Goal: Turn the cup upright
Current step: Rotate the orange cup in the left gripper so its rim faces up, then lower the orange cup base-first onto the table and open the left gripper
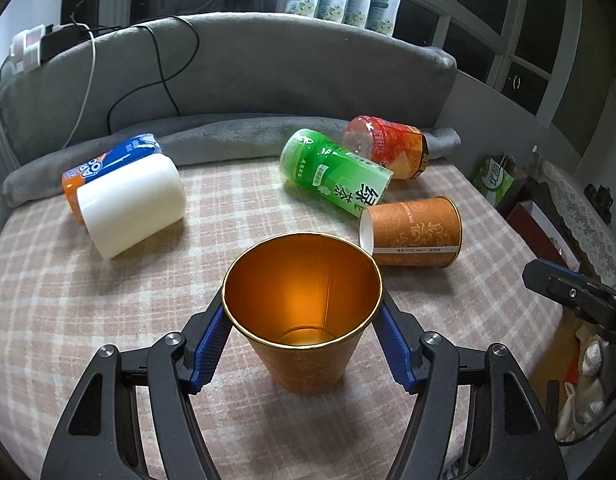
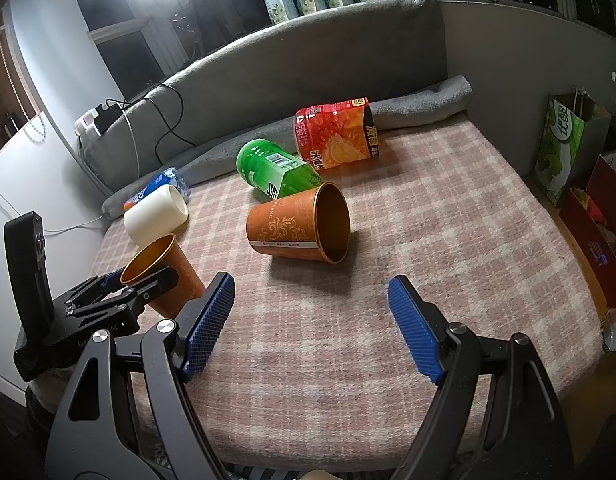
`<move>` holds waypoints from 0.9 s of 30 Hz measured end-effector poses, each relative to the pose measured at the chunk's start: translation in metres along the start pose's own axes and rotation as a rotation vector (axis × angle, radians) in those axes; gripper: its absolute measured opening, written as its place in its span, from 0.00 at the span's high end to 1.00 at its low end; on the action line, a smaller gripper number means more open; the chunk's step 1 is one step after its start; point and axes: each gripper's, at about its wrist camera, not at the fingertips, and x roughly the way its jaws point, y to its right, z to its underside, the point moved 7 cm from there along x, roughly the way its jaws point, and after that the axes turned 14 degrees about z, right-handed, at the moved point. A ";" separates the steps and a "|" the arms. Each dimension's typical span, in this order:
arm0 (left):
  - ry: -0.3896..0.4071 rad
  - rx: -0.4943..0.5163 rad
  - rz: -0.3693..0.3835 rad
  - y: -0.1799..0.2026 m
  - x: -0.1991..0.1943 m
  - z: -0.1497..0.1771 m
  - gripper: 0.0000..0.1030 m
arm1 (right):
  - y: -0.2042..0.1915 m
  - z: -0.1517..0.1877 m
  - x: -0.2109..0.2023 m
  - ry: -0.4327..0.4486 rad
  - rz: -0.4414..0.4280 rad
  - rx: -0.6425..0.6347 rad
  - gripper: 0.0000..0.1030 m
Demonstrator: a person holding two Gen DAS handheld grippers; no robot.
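Your left gripper (image 1: 301,316) has its jaws pinching the orange cup (image 1: 303,312) just under the rim, one blue pad on each side, and the cup stands upright with its mouth open toward the camera, base down on the checked blanket (image 1: 67,300). In the right wrist view that same cup (image 2: 167,272) sits at the near left of the bed, leaning slightly, with the left gripper (image 2: 123,280) clamped around it.

Your right gripper (image 2: 310,328) hovers over the near part of the blanket with its jaws spread wide and nothing between them.

Ahead of it, toward the middle, a second orange cup (image 2: 299,226) lies on its side, mouth facing right and toward you. Just behind it lies a green bottle (image 2: 273,170), touching or nearly touching the cup, and farther back a red bottle (image 2: 334,136) also lies flat, near the grey rolled blanket (image 2: 420,104).

On the far left, a white cup (image 2: 155,216) lies on its side, with a blue-and-orange bottle (image 2: 155,188) just behind it. Against the grey headboard (image 1: 267,68) run black and white cables (image 1: 163,76).
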 end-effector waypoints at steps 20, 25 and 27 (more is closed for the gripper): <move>-0.013 0.010 0.005 0.008 -0.004 0.011 0.34 | -0.001 -0.001 -0.005 0.011 0.006 -0.007 0.21; -0.019 0.003 0.017 0.009 -0.003 0.013 0.34 | -0.002 -0.001 -0.007 0.014 0.008 -0.008 0.21; -0.018 0.003 0.017 0.009 -0.003 0.014 0.34 | -0.001 -0.001 -0.007 0.014 0.009 -0.008 0.21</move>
